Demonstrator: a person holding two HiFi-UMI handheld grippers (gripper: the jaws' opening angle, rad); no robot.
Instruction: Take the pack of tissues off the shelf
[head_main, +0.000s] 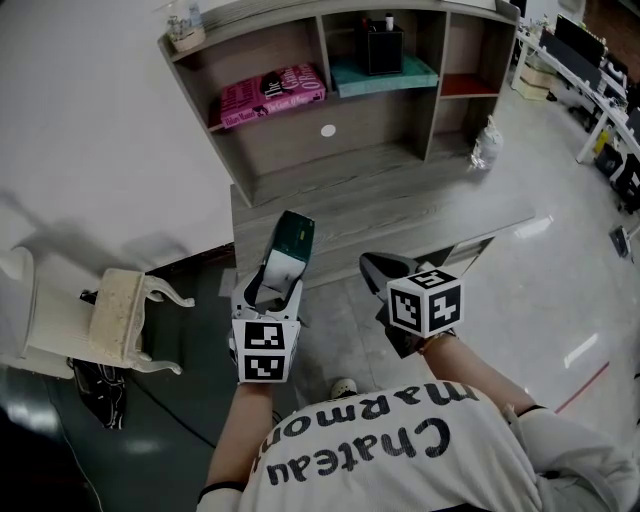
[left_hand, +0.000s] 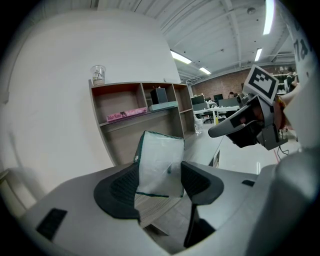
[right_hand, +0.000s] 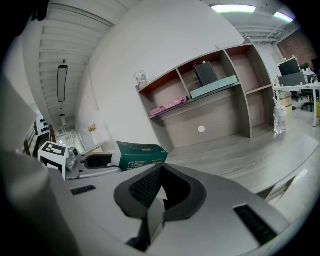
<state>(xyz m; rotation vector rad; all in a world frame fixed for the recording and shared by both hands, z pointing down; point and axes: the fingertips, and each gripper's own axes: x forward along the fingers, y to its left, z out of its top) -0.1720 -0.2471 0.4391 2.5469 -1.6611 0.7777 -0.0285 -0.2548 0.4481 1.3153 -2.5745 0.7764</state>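
A: Where is the pack of tissues?

B: Clamped between the left gripper's pads, clear of the shelf unit, which stands at its 12 o'clock in the head view. It hangs over the front edge of the grey desk.

A: Does each view show the same side?

B: No. The left gripper view gives only its pale clear-wrapped end, edged in green. The right gripper view shows a long dark-green side with pale print, too small to read.

A: And the right gripper?

B: At 3 o'clock of the left one, jaws pressed together on nothing. That is plain only in its own view.

A: Any writing you can read?

B: The person's shirt says "Chateau Marmon", upside down from the head camera. The pink pack on the shelf, at 11 o'clock of the tissues, bears white script I cannot make out. Only the two gripper views show a clear cup on the shelf top as more than a speck.
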